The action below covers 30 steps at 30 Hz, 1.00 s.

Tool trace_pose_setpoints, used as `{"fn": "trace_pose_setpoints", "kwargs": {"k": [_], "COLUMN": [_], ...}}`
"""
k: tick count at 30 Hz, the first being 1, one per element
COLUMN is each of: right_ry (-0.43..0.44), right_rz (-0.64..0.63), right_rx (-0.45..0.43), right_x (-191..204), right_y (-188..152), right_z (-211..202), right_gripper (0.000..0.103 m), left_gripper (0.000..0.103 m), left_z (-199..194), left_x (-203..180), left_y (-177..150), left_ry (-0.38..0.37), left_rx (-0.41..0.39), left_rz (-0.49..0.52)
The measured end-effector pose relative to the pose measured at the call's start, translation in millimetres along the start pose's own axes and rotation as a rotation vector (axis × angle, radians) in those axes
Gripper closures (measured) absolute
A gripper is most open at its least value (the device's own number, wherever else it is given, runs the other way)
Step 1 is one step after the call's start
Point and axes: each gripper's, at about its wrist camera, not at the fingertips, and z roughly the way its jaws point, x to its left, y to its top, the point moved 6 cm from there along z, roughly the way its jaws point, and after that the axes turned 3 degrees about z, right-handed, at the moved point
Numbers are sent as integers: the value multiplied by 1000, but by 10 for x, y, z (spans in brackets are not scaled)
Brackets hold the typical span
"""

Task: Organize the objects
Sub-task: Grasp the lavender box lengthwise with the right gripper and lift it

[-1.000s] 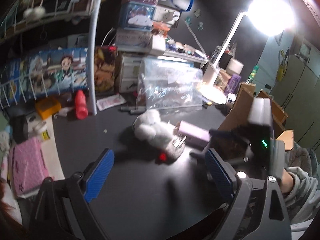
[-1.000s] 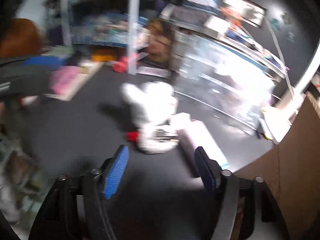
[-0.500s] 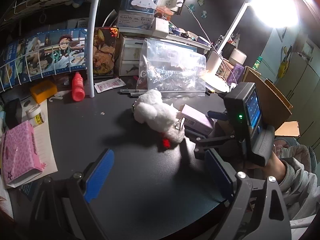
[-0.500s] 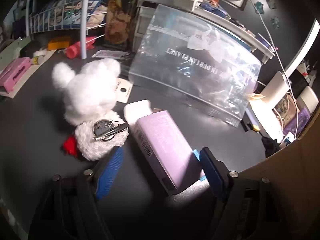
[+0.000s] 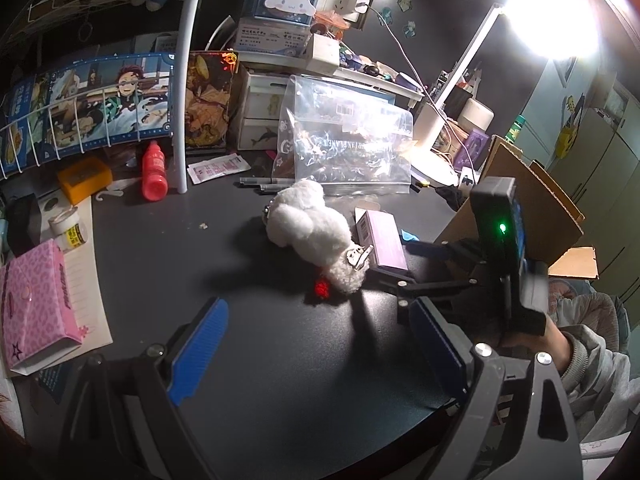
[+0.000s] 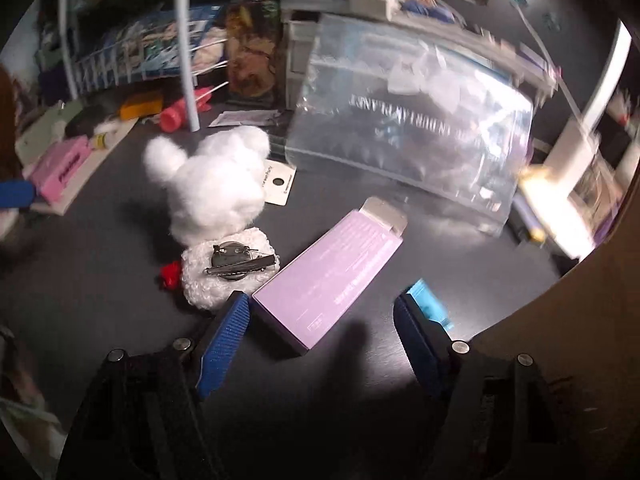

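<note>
Right wrist view: my right tongs (image 6: 320, 334) point down at the lilac box (image 6: 328, 276), which lies flat on the dark desk (image 6: 100, 300), one near corner just between the blue pads. The jaws are closing, yet the pads do not press on the box; the left pad (image 6: 224, 336) sits beside that corner and the right pad (image 6: 418, 340) stands well clear. The box lies askew to the jaw line, so I judge a closure here would catch a corner, not two flat sides, and the box could pivot or squirt out. The open flap at its far end may spill whatever is inside if the box tips; whether it is empty I cannot tell. The white plush toy (image 6: 212, 184) and its fuzzy pad with a metal clip (image 6: 236, 264) lie just beside the box, so the left pad could snag the fluff or clip and drag them along. A small light-blue item (image 6: 430, 304) rests against the right pad and could be trapped in the grip. The view is motion-blurred, so I rate contact judgement as poor. Left wrist view: my left tongs (image 5: 320, 352) hang wide and empty above bare desk, near the toy; the clear plastic bag (image 5: 344, 148) stands behind, near enough to be knocked over.
</note>
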Motion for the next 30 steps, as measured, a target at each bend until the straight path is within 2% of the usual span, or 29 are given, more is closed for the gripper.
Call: {"fn": "trace_pose_setpoints", "kwargs": {"k": [2,8,9,13,16,21,25,26,27,30], "right_ry": [43,39,44,57,66,90,45,27,16,30], "right_rz": [56,111,118,151,141,68,2,-1,7,59], "right_rx": [15,-2,0,4,7,46,62,55,45,18], "right_x": [-33,-82,-88,-122,-91,101,225,227,222,205], "right_y": [8,82,85,79,38,-214,-412,-436,-441,-389], "right_z": [63,124,139,158,108,-143,-284,-292,-285,-219], "right_gripper": [32,32,35,61,66,67,66,64,57,55], "left_gripper": [12,12,12,12,12,12,12,12,12,12], "left_z": [6,-7,-11,-20,-19,11,39,45,49,48], "left_x": [-1,14,15,32,39,39,23,17,11,15], "left_y": [1,7,8,0,-20,-23,-6,3,9,9], "left_ry": [3,7,7,21,23,23,17,16,17,18], "left_rx": [4,2,2,5,10,18,22,22,22,23], "left_rz": [-2,-16,-17,-15,-16,-11,-10,-10,-10,-9]}}
